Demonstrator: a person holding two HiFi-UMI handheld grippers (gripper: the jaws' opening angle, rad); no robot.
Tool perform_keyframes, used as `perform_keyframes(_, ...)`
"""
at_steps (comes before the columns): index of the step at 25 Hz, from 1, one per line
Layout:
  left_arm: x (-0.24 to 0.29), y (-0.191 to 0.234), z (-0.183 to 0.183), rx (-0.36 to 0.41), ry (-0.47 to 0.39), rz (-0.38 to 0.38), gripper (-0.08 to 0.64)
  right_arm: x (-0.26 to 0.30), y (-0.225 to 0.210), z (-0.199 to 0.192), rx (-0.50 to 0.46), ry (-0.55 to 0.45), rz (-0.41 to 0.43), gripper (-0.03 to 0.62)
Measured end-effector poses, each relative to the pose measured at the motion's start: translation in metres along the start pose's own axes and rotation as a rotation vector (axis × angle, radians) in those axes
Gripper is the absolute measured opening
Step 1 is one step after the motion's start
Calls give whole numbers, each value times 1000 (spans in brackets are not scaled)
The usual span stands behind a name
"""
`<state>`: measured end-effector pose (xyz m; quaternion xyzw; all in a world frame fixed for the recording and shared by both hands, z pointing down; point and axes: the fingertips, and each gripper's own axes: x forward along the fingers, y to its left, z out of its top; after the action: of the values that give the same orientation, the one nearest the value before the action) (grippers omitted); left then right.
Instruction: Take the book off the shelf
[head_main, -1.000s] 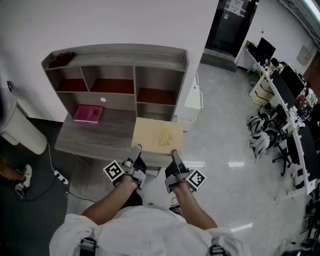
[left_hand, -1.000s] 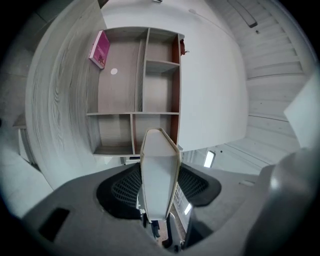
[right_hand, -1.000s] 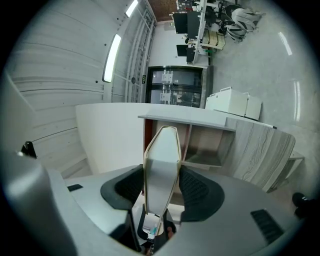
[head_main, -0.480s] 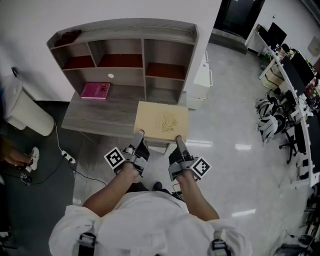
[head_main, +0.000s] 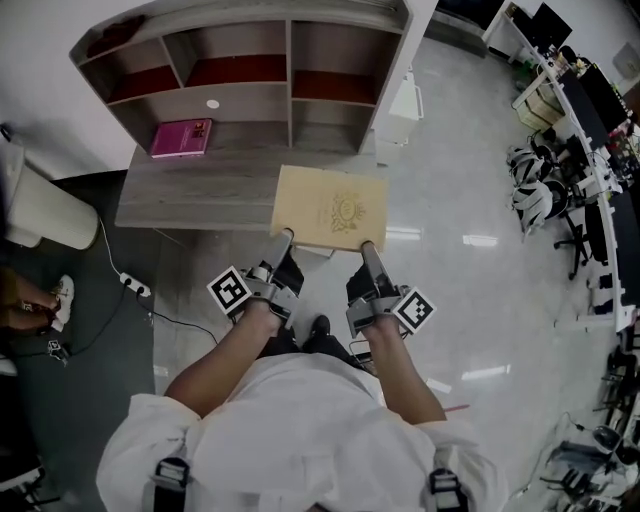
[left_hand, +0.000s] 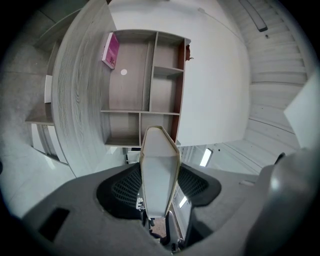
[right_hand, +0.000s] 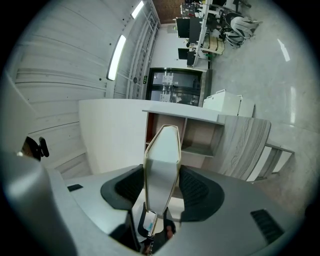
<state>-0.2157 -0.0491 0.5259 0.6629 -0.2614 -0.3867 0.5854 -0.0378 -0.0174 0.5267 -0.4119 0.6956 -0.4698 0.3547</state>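
A large tan book (head_main: 330, 210) with a gold emblem on its cover lies flat and level, held by its near edge in both grippers. It hangs over the front right corner of the grey desk (head_main: 190, 195), out of the shelf unit (head_main: 250, 60). My left gripper (head_main: 283, 242) is shut on the book's near left corner and my right gripper (head_main: 367, 250) on its near right corner. In the left gripper view the book's pale edge (left_hand: 159, 165) stands between the ribbed pads. The right gripper view shows the same edge (right_hand: 161, 165) pinched between its pads.
A pink book (head_main: 181, 138) lies on the desk under the left shelf compartments. A white bin (head_main: 40, 210) stands at the left, with a power strip (head_main: 135, 288) and cable on the floor. A white cabinet (head_main: 405, 105) sits right of the shelf; office chairs (head_main: 535, 195) are further right.
Both grippers and the tan book have drawn back from the shelf's lower right compartment toward the person. The book now overhangs the desk's front edge. Both grips have held.
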Motion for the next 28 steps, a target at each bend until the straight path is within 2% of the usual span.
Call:
perform_keyframes(6, 3, -2, 1, -3, 32, 2, 229, -2, 4, -3, 5, 4, -14, 225)
perform_keyframes(14, -1, 2, -1, -41, 17, 9, 229, 2, 4, -2, 0, 44, -28, 224)
perform_keyframes(23, -8, -13, -18, -19, 21, -24, 229, -13, 18, 1, -6, 76, 25, 223)
perform_keyframes(28, -1, 5, -4, -6, 34, -39, 229, 2, 0, -3, -21, 93, 42, 224)
